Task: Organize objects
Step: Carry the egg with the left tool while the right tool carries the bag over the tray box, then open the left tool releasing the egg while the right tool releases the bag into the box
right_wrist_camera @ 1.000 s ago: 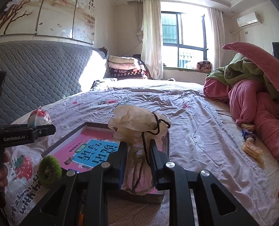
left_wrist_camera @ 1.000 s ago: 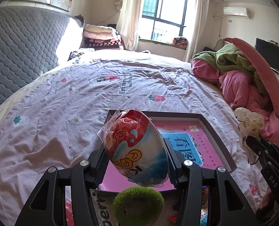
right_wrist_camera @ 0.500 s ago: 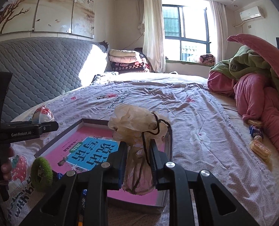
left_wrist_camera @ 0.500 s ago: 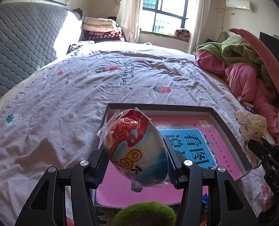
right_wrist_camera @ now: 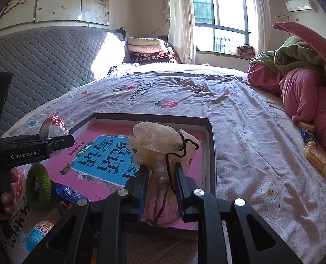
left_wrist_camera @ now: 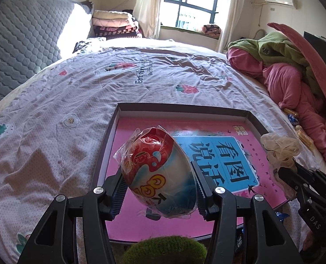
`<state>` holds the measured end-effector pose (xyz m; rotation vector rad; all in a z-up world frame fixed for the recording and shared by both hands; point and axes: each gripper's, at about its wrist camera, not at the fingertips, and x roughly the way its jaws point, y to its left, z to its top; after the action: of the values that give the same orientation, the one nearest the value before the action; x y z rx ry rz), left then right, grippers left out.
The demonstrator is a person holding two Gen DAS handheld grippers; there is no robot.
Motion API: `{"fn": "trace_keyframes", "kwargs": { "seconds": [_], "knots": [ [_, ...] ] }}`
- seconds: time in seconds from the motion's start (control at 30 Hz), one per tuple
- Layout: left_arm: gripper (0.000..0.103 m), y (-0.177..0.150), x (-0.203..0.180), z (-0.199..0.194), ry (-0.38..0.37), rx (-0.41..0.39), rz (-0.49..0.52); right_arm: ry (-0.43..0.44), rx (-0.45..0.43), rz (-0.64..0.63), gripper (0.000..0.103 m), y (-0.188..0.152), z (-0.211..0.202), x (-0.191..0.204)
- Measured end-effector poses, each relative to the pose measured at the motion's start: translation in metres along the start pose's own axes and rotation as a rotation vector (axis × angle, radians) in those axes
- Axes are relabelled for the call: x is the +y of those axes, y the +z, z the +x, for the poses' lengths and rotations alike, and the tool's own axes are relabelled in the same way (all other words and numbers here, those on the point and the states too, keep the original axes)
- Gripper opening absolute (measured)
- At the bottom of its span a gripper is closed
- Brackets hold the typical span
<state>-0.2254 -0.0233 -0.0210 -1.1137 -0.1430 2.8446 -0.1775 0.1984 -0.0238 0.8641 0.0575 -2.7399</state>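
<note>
My left gripper (left_wrist_camera: 159,194) is shut on a wrapped red, white and blue egg-shaped snack (left_wrist_camera: 158,171), held above the near left part of a shallow dark box (left_wrist_camera: 182,107) with a pink and blue printed floor. In the right wrist view that egg (right_wrist_camera: 54,127) shows at the left. My right gripper (right_wrist_camera: 160,187) is shut on a cream drawstring pouch (right_wrist_camera: 160,145) over the box's near right part (right_wrist_camera: 210,154). The pouch also shows in the left wrist view (left_wrist_camera: 279,147).
A green hair tie (right_wrist_camera: 38,187), blue snack wrappers (right_wrist_camera: 68,194) and another wrapped egg (right_wrist_camera: 37,235) lie on the bedsheet before the box. Snack packets (right_wrist_camera: 312,151) lie by the pink and green bedding (right_wrist_camera: 306,83) at the right. A grey headboard (right_wrist_camera: 42,66) stands left.
Both grippers moved forward over the box with their loads. The box now fills more of both views and the green hair tie dropped toward the lower edge.
</note>
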Motion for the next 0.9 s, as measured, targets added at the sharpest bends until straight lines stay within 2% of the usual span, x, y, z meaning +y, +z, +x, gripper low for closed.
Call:
{"fn": "trace_keyframes", "kwargs": {
  "seconds": [0.3, 0.47, 0.53, 0.63, 0.77, 0.9],
  "knots": [
    [0.056, -0.004, -0.003, 0.009, 0.056, 0.041, 0.032, -0.011, 0.054, 0.011, 0.024, -0.003, 0.009, -0.002],
    [0.056, -0.007, -0.004, 0.013, 0.059, 0.062, 0.035, -0.022, 0.08, 0.026, 0.034, -0.004, 0.013, -0.005],
    [0.056, -0.007, -0.004, 0.013, 0.058, 0.064, 0.035, -0.021, 0.084, 0.03, 0.042, -0.005, 0.013, -0.006],
    [0.057, -0.007, -0.004, 0.012, 0.061, 0.065, 0.032, -0.024, 0.083, 0.031, 0.047, -0.004, 0.012, -0.006],
    [0.065, -0.007, -0.003, 0.007, 0.055, 0.063, 0.022, -0.026, 0.066, 0.027, 0.052, -0.003, 0.006, -0.006],
    [0.066, -0.007, -0.005, 0.003, 0.058, 0.06, 0.019, -0.027, 0.053, 0.022, 0.056, -0.002, 0.002, -0.005]
  ]
}}
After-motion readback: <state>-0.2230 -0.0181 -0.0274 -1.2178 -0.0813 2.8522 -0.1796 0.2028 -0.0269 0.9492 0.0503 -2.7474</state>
